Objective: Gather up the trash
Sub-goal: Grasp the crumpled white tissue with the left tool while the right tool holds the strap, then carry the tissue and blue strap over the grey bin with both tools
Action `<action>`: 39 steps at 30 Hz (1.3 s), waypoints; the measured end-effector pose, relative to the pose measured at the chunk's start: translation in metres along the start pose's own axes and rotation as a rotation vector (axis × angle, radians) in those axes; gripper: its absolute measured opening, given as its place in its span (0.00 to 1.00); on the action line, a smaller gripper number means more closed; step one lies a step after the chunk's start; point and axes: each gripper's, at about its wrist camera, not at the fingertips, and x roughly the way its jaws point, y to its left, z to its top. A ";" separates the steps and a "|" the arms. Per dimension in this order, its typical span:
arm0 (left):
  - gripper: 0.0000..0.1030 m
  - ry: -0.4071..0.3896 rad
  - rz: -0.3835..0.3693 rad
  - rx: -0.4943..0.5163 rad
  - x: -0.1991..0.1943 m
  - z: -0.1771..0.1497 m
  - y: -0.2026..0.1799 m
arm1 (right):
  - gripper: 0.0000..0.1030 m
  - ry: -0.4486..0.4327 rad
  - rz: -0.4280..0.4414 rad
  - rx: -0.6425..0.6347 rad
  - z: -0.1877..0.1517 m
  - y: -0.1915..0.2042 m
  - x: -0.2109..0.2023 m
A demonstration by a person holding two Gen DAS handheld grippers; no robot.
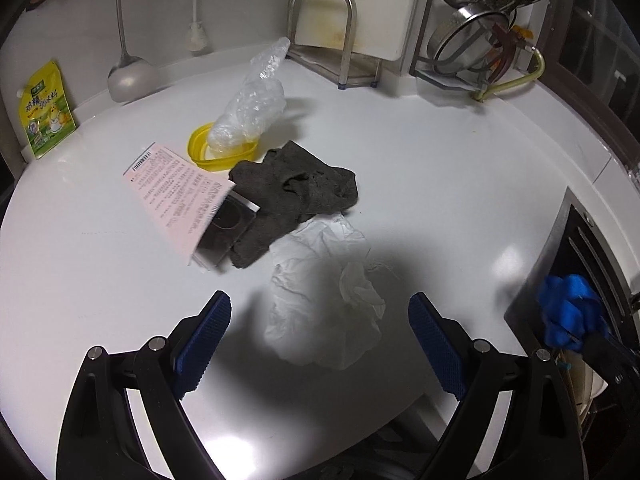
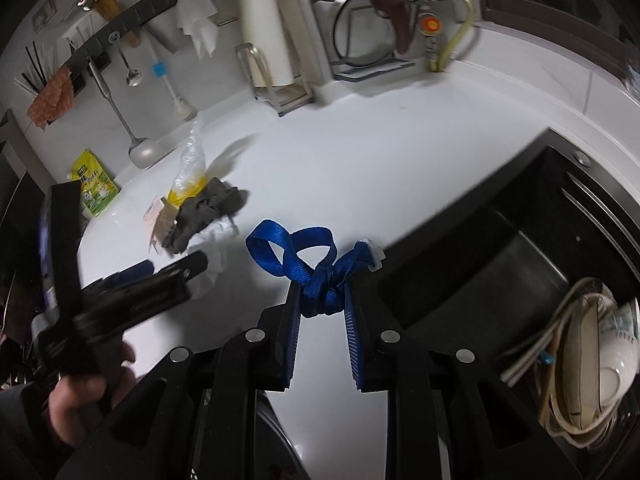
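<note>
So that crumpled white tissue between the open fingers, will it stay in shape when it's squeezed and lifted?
Probably not. The crumpled white tissue looks thin and loosely creased, so it should squash flat and weigh almost nothing. Its loose folds may droop from the left hand-held gripper.

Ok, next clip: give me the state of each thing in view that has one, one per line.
left gripper: open, above the tissue, not touching
right gripper: shut on the blue strap
blue strap: knotted, loops free
tissue: crumpled, on the counter
grey cloth: bunched, partly on the black box
pink slip: lying flat across the black box
plastic bag: crumpled, in the yellow lid
</note>
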 end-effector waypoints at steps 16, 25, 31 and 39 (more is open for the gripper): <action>0.14 0.036 0.022 0.032 0.011 -0.010 -0.012 | 0.20 0.010 0.022 0.025 -0.020 -0.011 -0.015; 0.13 -0.012 -0.024 0.059 -0.033 -0.018 -0.004 | 0.20 0.013 0.058 0.012 -0.030 0.003 -0.021; 0.13 -0.036 -0.013 0.091 -0.076 -0.033 0.009 | 0.20 0.010 0.077 -0.021 -0.036 0.017 -0.032; 0.13 -0.039 0.013 0.069 -0.121 -0.063 0.034 | 0.20 0.013 0.111 -0.079 -0.047 0.036 -0.054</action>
